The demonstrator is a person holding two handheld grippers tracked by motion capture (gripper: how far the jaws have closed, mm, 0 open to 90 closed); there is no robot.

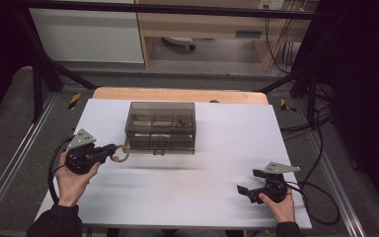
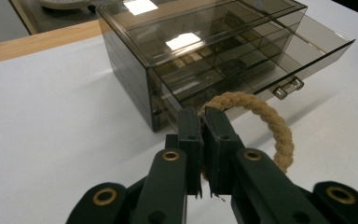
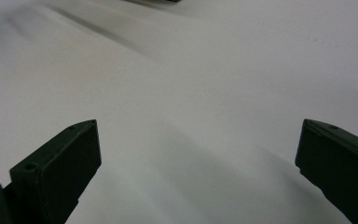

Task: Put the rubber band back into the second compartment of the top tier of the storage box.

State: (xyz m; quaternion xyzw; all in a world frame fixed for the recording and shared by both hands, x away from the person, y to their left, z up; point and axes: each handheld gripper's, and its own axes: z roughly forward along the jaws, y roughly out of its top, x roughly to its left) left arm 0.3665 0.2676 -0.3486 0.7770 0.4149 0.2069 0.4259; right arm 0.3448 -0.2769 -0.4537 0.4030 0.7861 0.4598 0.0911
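Left gripper (image 1: 109,152) — black body, chunky and angular, with a grey three-cornered plate on top. A black cable trails from it in a loop down past the wrist. Close up in the left gripper view, the left gripper has two flat black jaw blocks on broad matte arms; brass-coloured ringed pivots at each joint, small dark screw holes in the jaw faces.

Right gripper (image 1: 245,191) — same build: black housing, grey triangular plate, black cable curling off in a wide loop. In the right gripper view its jaws are matte black slabs with bevelled edges and a small hole near each top.

Person: dark, near-black long sleeves, cuffs at both wrists.
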